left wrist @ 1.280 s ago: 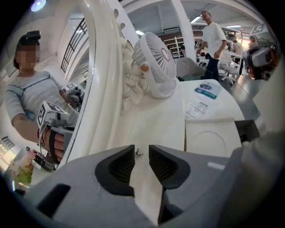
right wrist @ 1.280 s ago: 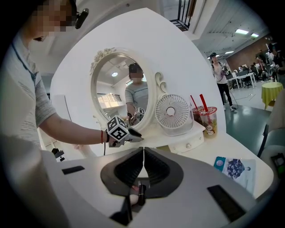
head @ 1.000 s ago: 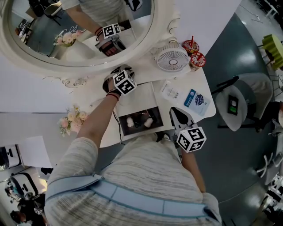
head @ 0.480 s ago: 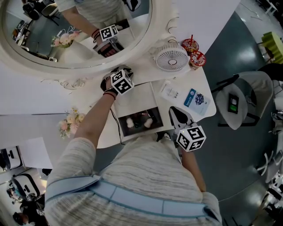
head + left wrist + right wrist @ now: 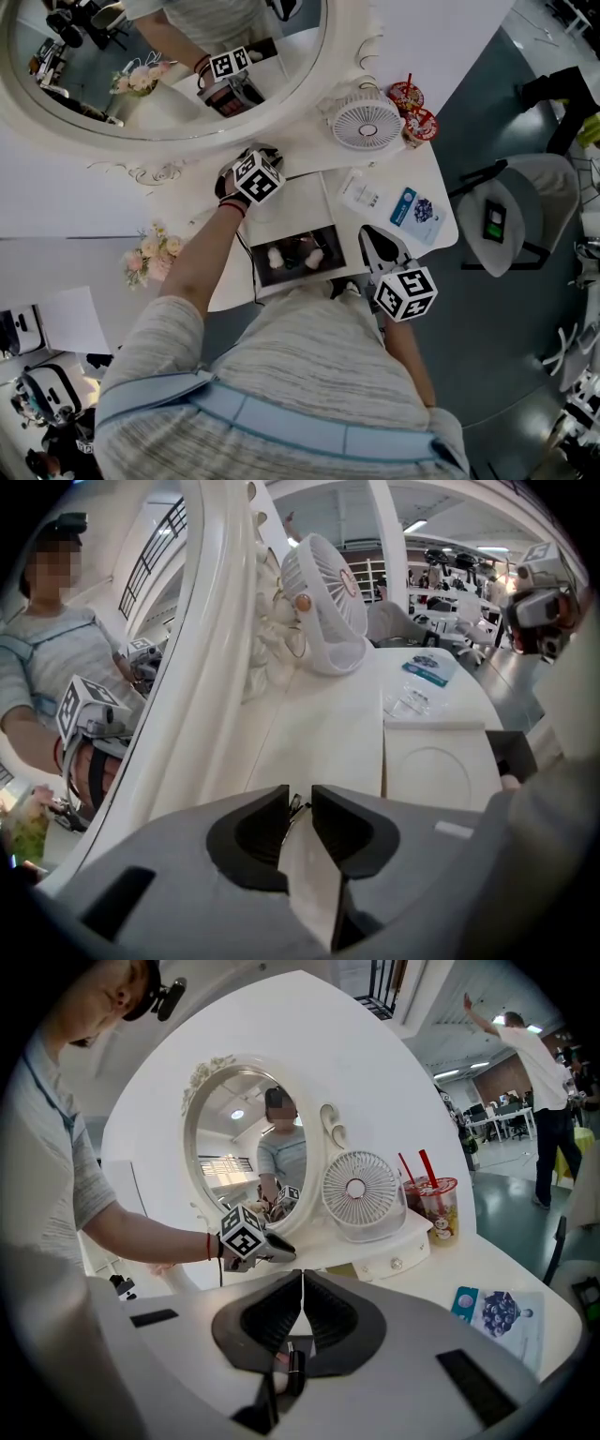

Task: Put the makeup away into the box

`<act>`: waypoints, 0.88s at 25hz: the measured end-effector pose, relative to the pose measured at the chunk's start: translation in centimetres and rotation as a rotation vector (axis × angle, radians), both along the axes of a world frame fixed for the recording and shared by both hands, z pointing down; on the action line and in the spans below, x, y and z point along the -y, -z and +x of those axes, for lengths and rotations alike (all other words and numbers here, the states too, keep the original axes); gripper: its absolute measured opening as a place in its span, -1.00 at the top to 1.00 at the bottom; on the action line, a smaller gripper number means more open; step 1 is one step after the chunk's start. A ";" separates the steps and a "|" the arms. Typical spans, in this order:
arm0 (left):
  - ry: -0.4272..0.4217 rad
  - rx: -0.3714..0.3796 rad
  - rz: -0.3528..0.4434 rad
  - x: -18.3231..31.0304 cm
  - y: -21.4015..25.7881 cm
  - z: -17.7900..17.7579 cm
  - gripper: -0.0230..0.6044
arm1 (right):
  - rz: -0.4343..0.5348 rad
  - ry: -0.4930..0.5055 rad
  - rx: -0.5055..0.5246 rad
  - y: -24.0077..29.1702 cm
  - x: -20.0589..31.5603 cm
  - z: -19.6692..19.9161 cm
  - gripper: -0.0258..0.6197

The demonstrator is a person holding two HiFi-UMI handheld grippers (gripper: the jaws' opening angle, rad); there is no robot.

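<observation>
**Head view.** The box (image 5: 256,267) stands open on the white table (image 5: 427,171), at the edge next to the person. Its dark inside holds the makeup (image 5: 300,253), several pale and dark pieces. The white lid (image 5: 286,204) lies flat, touching the box's far side.
- The left gripper (image 5: 255,161) reaches past the lid to the foot of the oval mirror (image 5: 112,56). Its marker cube covers the fingers.
- The right gripper (image 5: 373,242) lies just to the right of the box.
- Beyond it are a clear packet (image 5: 361,194) and a blue packet (image 5: 412,210).
- A small fan (image 5: 366,124) and two red cups (image 5: 412,111) stand farther from the box, by the mirror frame.

**Left gripper view.** The left gripper (image 5: 300,803) has just been closing. A narrow gap remains between its fingers, which pinch a small thin dark item (image 5: 294,804) at their tips — its kind cannot be told. The item is outside the box, on the mirror side of the lid (image 5: 436,771). The fan (image 5: 323,602) stands ahead.

**Right gripper view.** The fingers of the right gripper (image 5: 302,1283) are pressed together with nothing between them. A dark tube (image 5: 291,1368) shows through the opening below them. Ahead, the left gripper (image 5: 279,1248) points down at the mirror (image 5: 248,1138) — the fan (image 5: 361,1194) and cups (image 5: 436,1204) stand to its right.
</observation>
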State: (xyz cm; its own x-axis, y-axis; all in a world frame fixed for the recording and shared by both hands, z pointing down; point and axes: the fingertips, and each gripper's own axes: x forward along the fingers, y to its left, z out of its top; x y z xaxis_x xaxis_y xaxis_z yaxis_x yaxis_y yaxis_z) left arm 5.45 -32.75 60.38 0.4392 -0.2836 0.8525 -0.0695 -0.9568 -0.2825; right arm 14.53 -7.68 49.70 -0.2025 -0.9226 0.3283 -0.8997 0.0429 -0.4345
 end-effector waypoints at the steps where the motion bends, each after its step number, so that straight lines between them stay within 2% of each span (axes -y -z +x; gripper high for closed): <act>1: 0.005 -0.001 0.001 0.0 0.0 -0.1 0.66 | 0.001 0.002 0.000 0.0 0.0 -0.1 0.89; 16: 0.004 0.023 0.034 -0.8 -0.1 -0.5 0.83 | 0.000 -0.003 -0.007 0.4 -1.2 0.0 0.89; 22: -0.005 0.016 0.079 -0.8 0.9 -0.6 0.88 | -0.001 -0.004 -0.008 0.4 -1.5 0.0 0.89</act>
State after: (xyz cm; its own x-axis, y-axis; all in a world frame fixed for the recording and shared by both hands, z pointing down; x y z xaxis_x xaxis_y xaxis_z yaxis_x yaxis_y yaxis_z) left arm 4.87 -32.00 59.51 0.4270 -0.3483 0.8345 -0.0600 -0.9317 -0.3582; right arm 14.57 -6.21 49.34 -0.1966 -0.9229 0.3311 -0.9031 0.0389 -0.4277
